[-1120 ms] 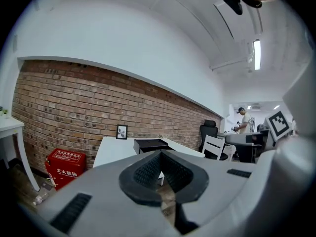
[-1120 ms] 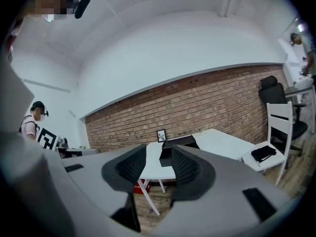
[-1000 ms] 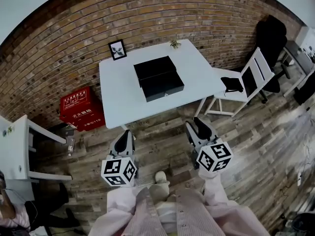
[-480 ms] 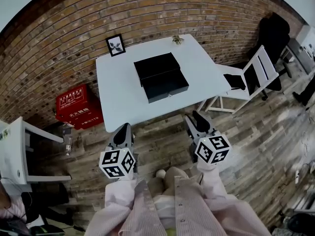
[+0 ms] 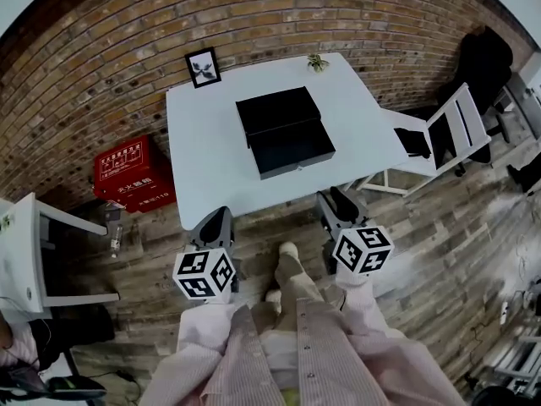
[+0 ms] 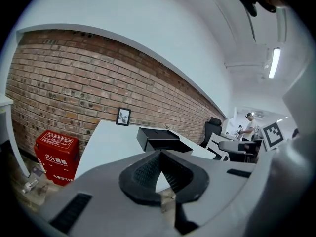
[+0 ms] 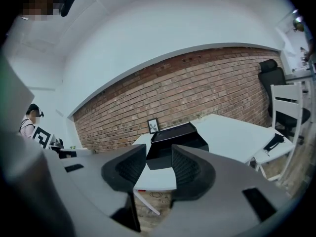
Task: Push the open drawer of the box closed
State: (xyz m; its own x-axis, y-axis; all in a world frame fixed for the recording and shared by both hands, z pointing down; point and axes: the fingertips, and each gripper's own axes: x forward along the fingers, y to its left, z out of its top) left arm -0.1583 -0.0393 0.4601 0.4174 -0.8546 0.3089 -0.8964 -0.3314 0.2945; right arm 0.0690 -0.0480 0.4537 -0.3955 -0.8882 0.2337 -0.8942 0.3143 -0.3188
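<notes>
Nearest, above the person's striped sleeves, both tools are held low at the near edge of the white table (image 5: 207, 163), probably because the approach is not finished and nothing is within reach yet. The left gripper (image 5: 216, 223) is clenched, its jaw tips meeting on nothing. The right gripper (image 5: 338, 203) is released, with a clear gap between its jaws and nothing in that gap. Farther in, at mid-table, sits the black box (image 5: 272, 110) with its open drawer (image 5: 294, 152) pulled out toward the person. The drawer front faces both grippers, well apart from them, ahead and between the two, slightly nearer the right one. Beyond the box, a small picture frame (image 5: 203, 66) leans by the brick wall (image 5: 101, 74).
</notes>
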